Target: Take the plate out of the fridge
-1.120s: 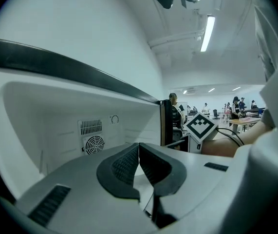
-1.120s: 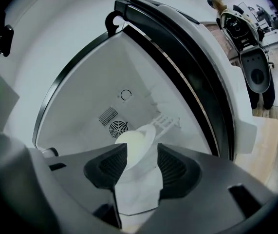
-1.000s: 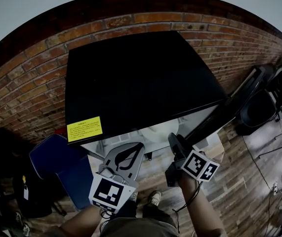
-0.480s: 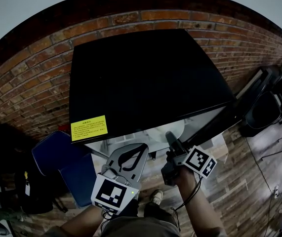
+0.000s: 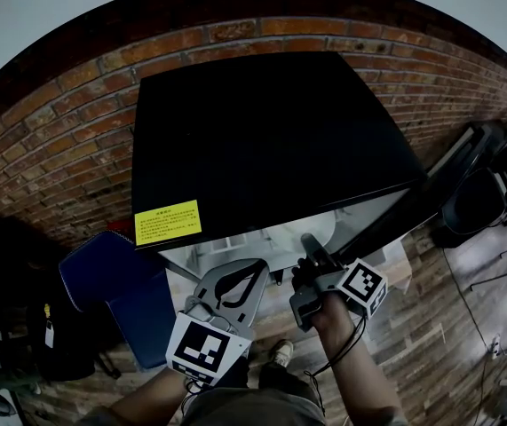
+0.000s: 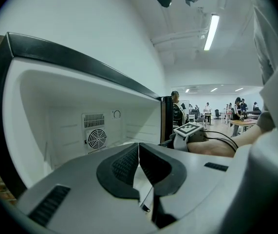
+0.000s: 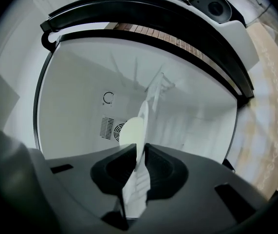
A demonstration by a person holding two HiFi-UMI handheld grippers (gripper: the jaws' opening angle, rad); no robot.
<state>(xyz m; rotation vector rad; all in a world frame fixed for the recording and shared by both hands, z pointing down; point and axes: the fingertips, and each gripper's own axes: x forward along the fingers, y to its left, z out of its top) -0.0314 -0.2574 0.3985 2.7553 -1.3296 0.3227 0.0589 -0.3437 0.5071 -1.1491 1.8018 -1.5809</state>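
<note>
A small black fridge [image 5: 271, 131] stands open, and its white inside [image 6: 70, 126] faces me. A white plate [image 5: 313, 231] lies at the front of the opening. In the right gripper view the plate [image 7: 133, 130] shows edge-on between the jaws. My right gripper [image 5: 307, 248] [image 7: 139, 149] reaches into the opening; its jaws are closing and the pads press on the plate's rim. My left gripper [image 5: 249, 264] [image 6: 139, 147] hangs just in front of the fridge, left of the right one, shut with nothing in it.
The fridge door [image 5: 386, 220] swings out to the right. A fan grille [image 6: 95, 138] sits on the fridge's back wall. A blue seat [image 5: 115, 282] stands at the fridge's left and a brick wall [image 5: 67, 149] behind it. Black equipment [image 5: 493, 185] stands at the right on a wood floor [image 5: 439, 327].
My right gripper has edged forward and up into the fridge opening at the plate. The left gripper has barely moved.
</note>
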